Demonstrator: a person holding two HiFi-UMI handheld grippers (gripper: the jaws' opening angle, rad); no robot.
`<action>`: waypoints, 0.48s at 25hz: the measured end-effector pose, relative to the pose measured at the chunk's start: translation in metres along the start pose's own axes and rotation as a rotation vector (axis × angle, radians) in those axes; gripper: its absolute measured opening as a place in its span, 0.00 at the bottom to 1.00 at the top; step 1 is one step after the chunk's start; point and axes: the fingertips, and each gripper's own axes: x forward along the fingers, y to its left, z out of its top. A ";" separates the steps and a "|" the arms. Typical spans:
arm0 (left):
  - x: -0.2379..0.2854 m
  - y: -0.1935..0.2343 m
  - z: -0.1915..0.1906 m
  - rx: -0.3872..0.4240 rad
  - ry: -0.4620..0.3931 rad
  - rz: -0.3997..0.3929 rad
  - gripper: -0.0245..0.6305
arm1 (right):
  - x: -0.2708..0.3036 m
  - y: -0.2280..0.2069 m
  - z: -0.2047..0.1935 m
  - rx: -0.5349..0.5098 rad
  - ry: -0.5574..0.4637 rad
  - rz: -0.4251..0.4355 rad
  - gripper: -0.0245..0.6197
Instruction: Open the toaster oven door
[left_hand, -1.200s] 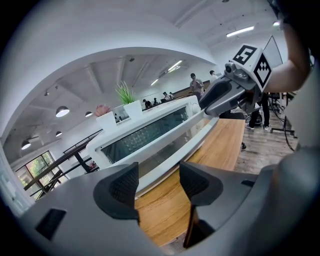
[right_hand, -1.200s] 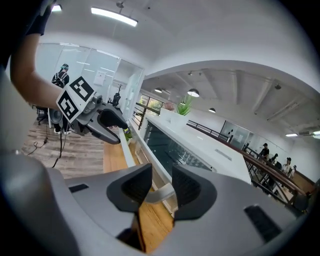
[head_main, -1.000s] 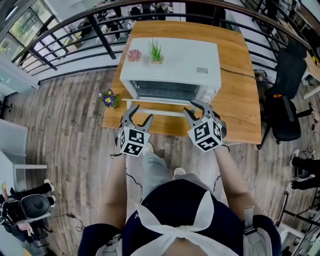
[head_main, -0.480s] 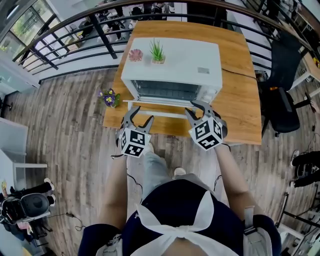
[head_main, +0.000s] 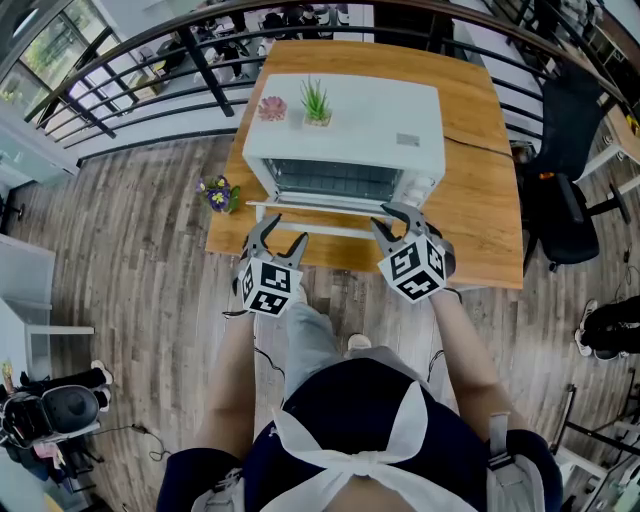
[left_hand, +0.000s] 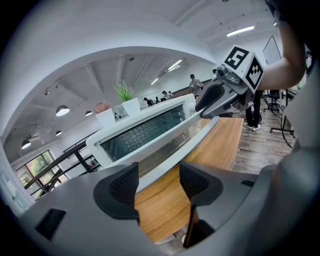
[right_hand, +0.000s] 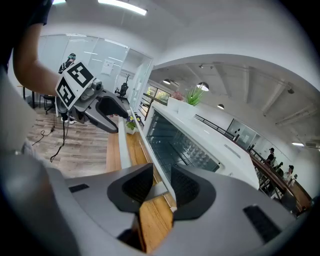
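Note:
A white toaster oven (head_main: 345, 125) stands on the wooden table (head_main: 480, 200), its glass door facing me. Its long white door handle (head_main: 320, 228) runs across the front. My left gripper (head_main: 273, 238) sits at the handle's left end, jaws open wide. In the left gripper view (left_hand: 159, 172) the handle (left_hand: 200, 134) passes between them with room on both sides. My right gripper (head_main: 398, 220) is at the handle's right end. In the right gripper view (right_hand: 161, 182) its jaws have just been closing, with the handle (right_hand: 121, 145) between them and a little gap still showing.
A green plant (head_main: 313, 103) and a pink succulent (head_main: 271, 108) sit on top of the oven. A pot of purple flowers (head_main: 217, 195) stands at the table's left corner. A black railing (head_main: 120, 90) runs behind, and a black chair (head_main: 570, 220) stands to the right.
Both grippers stay at the handle. The right gripper's jaws look slightly narrower than before.

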 end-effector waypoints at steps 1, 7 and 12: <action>0.000 -0.001 -0.001 0.000 0.001 -0.001 0.43 | 0.000 0.001 -0.001 0.000 0.001 -0.001 0.22; -0.003 -0.004 -0.004 -0.008 0.003 -0.008 0.43 | -0.003 0.006 -0.003 -0.001 0.004 0.002 0.22; -0.004 -0.007 -0.007 -0.008 0.003 -0.012 0.43 | -0.004 0.009 -0.005 0.001 0.001 -0.010 0.22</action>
